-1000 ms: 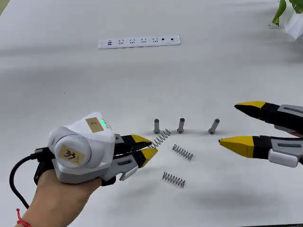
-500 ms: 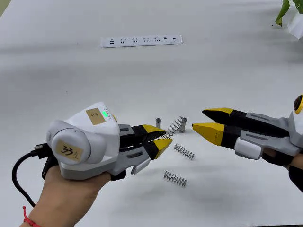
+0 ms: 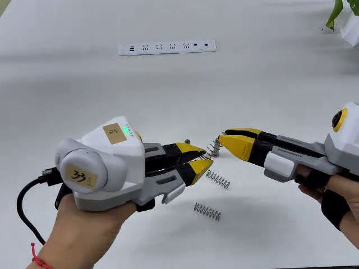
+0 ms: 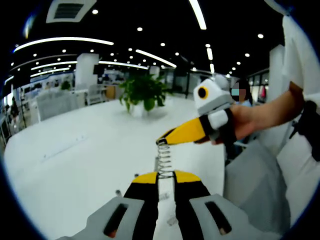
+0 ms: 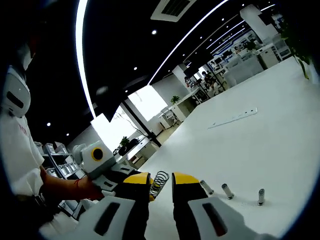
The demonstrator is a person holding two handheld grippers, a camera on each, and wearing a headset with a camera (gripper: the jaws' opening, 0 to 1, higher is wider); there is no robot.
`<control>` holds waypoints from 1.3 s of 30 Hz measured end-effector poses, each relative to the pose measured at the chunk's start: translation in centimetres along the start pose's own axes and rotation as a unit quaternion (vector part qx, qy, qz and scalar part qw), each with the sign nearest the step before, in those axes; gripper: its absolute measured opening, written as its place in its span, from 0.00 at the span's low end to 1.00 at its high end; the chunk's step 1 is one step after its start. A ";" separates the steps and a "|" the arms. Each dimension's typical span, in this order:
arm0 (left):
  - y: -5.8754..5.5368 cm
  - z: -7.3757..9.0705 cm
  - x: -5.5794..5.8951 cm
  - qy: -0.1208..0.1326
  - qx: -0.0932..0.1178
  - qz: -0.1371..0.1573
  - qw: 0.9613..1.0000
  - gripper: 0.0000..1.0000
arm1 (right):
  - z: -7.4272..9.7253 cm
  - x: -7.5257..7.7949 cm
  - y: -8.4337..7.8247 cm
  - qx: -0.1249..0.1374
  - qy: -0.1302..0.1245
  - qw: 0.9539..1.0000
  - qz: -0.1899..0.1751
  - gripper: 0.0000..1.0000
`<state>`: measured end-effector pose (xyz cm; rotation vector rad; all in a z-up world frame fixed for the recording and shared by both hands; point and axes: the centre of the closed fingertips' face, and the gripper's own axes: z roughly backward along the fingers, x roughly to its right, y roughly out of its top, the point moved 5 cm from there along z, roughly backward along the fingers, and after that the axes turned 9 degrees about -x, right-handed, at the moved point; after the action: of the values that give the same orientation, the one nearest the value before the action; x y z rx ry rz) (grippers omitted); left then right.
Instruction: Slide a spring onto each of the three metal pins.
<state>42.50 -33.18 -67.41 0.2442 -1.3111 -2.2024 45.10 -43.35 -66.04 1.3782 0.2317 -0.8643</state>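
My left gripper point(image 3: 197, 161) is shut on the lower end of one spring point(image 3: 212, 148), which sticks up from its yellow tips point(image 4: 165, 176) in the left gripper view. My right gripper point(image 3: 225, 141) has come in from the right, and its jaws stand closed on the spring's free end point(image 5: 159, 182). Two more springs point(image 3: 217, 179) point(image 3: 206, 211) lie flat on the white table. Three short metal pins point(image 5: 205, 187) point(image 5: 227, 190) point(image 5: 260, 196) stand upright in a row just beyond the grippers. In the head view one pin point(image 3: 187, 142) shows clearly, while the others are partly or fully covered.
A white power strip point(image 3: 167, 47) lies far back on the table point(image 3: 84, 101). A potted plant point(image 3: 336, 14) stands at the back right corner. A black cable point(image 3: 25, 196) trails from the left gripper.
The left gripper has lifted the spring up and to the right. The right gripper has moved left to the spring's free end, and its jaws have narrowed from wide open.
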 end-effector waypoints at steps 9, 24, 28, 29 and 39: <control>0.3 -0.1 0.3 -0.006 0.004 0.001 1.000 0.10 | 0.2 -0.2 0.0 0.007 0.005 1.000 -0.015 0.13; 0.4 -0.3 0.5 -0.019 0.005 0.003 1.000 0.10 | 0.4 -0.8 0.4 -0.008 0.006 1.000 0.014 0.13; 0.3 -0.4 0.6 -0.023 0.005 0.003 1.000 0.10 | 0.3 -1.0 0.6 -0.021 0.007 0.999 0.035 0.13; 0.3 -0.4 0.7 -0.024 0.005 0.004 1.000 0.10 | 0.3 -1.1 0.6 -0.024 0.007 0.999 0.039 0.13; 0.3 -0.5 1.0 -0.032 0.006 0.005 0.999 0.10 | 0.3 -1.6 0.9 -0.072 0.015 0.991 0.108 0.12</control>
<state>41.94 -34.19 -67.28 0.1721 -1.3581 -2.2109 44.54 -43.10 -64.29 1.2555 0.1613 -0.6363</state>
